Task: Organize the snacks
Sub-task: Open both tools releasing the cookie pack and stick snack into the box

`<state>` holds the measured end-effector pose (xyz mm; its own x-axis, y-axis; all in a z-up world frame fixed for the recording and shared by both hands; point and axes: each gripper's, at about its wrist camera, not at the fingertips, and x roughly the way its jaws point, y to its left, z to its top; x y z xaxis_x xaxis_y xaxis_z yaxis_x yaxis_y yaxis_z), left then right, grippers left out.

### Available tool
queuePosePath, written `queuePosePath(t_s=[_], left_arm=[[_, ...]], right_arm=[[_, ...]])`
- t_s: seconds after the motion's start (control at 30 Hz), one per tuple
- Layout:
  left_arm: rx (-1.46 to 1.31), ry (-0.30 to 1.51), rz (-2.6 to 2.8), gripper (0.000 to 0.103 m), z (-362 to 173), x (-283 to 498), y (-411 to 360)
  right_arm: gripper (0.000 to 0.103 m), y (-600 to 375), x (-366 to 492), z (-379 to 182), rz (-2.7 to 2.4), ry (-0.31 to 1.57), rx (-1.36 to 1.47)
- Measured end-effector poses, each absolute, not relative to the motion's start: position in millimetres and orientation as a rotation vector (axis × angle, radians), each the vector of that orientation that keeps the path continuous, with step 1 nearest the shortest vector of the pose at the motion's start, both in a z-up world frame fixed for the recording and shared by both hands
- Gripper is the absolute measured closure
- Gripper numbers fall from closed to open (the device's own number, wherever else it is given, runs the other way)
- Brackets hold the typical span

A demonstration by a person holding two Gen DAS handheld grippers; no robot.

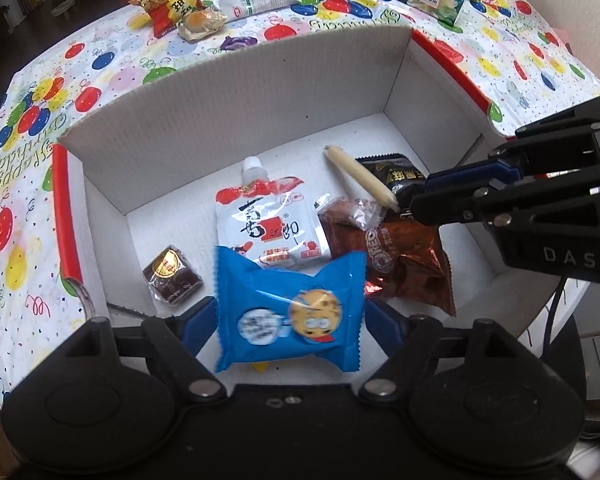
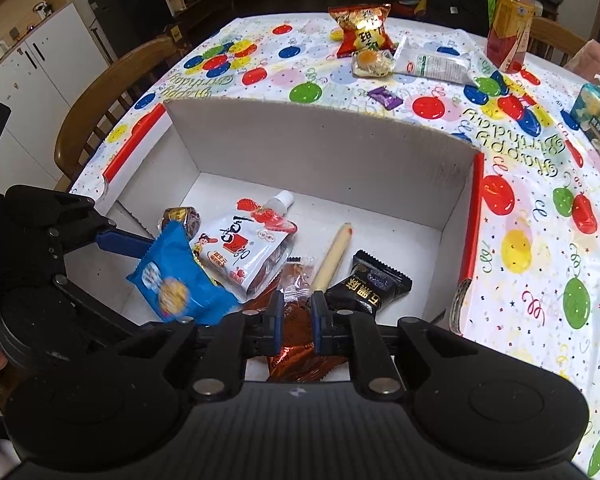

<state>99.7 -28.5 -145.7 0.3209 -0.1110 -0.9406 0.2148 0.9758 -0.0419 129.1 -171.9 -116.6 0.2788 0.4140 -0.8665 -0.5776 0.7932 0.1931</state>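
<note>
The blue pack (image 1: 288, 312) is held between the fingers of the left gripper (image 1: 288, 316), which are pressed on its two sides. It is held over the box (image 1: 236, 92), just above the white pouch (image 1: 270, 224). The pack looks light and puffy. Its wrapper is thin, smooth and a bit slippery, and the cookie inside can break, so a soft squeeze across the middle is best.

The right gripper (image 2: 296, 316) is seen with its fingers close together, with only a small gap. The tip of the stick (image 2: 332, 256) is seen just ahead of them, but it cannot be told if it is pinched. The stick is thin and stiff, and is best held near one end.

Just ahead of the right gripper, the black pack (image 2: 368, 284) and the brown pack (image 2: 296, 344) lie in the box. Far ahead, outside the box, a red bag (image 2: 362, 30) and an egg snack (image 2: 372, 62) are left on the table (image 2: 540, 240). They look soft and light.
</note>
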Motion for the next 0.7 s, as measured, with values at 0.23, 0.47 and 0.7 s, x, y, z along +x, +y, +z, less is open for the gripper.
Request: queuePosePath(t_s=[0.23,0.47,0.7], left_arm=[[0.073,1.182,-0.219,0.018,-130,94,-23],[0.044,1.122,-0.22,0.015,-109,90,-15],[0.023,1.046,-0.221,0.01,-84,94,-11]], right_arm=[[0.045,-177,124,-98,0.694,1.07,-0.123],[0.036,-180,118,-76,0.721,1.023,-0.13],[0.023,-183,118,-51,0.738,0.972,-0.159]])
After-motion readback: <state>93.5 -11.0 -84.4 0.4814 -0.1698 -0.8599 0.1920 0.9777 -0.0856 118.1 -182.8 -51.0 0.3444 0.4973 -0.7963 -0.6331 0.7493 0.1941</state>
